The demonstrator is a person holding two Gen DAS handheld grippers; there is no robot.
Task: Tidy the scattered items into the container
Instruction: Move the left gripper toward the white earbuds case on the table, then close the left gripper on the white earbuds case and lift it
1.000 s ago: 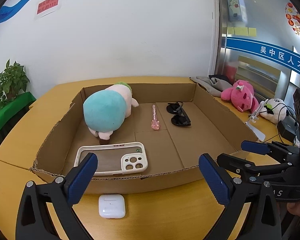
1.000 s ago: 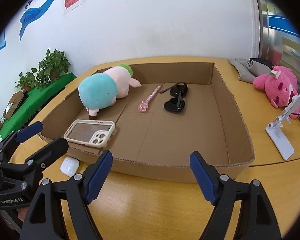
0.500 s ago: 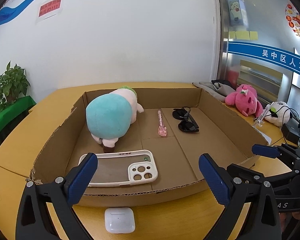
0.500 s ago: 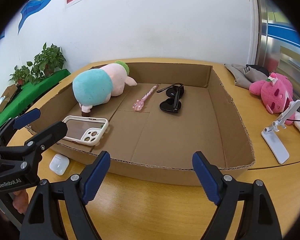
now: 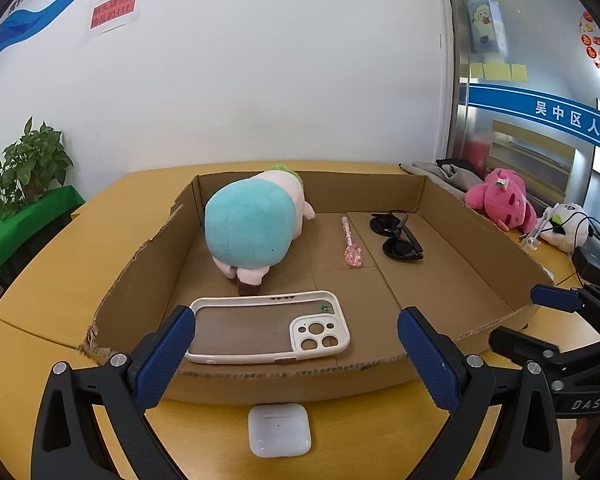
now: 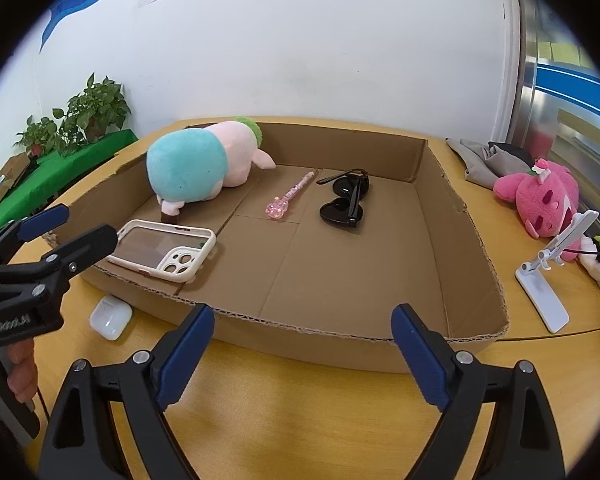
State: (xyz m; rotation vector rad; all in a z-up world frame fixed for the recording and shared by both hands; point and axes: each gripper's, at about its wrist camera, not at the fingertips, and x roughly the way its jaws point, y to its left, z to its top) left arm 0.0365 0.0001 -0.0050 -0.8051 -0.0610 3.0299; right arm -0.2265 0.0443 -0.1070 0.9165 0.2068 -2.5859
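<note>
A shallow cardboard box (image 5: 480, 240) (image 6: 452, 220) lies on the wooden table. Inside it are a teal and pink plush (image 5: 252, 228) (image 6: 196, 164), a pink wand (image 5: 350, 240) (image 6: 288, 196), black sunglasses (image 5: 398, 236) (image 6: 346, 200) and a white phone case (image 5: 268, 326) (image 6: 166, 248). A white earbud case (image 5: 279, 430) (image 6: 111, 317) lies on the table just outside the box's front wall. My left gripper (image 5: 296, 356) is open and empty, right above the earbud case. My right gripper (image 6: 300, 350) is open and empty at the box's front wall.
To the right of the box are a pink plush (image 5: 500, 202) (image 6: 540, 196), a white phone stand (image 6: 548, 280), a white plush with cables (image 5: 564, 224) and a grey cloth (image 6: 480, 156). Potted plants (image 6: 96, 108) stand on a green surface at the left.
Both grippers have risen and drawn back a little; the box sits lower in both views. The earbud case now lies centred between the left gripper's fingers. Both stay open.
</note>
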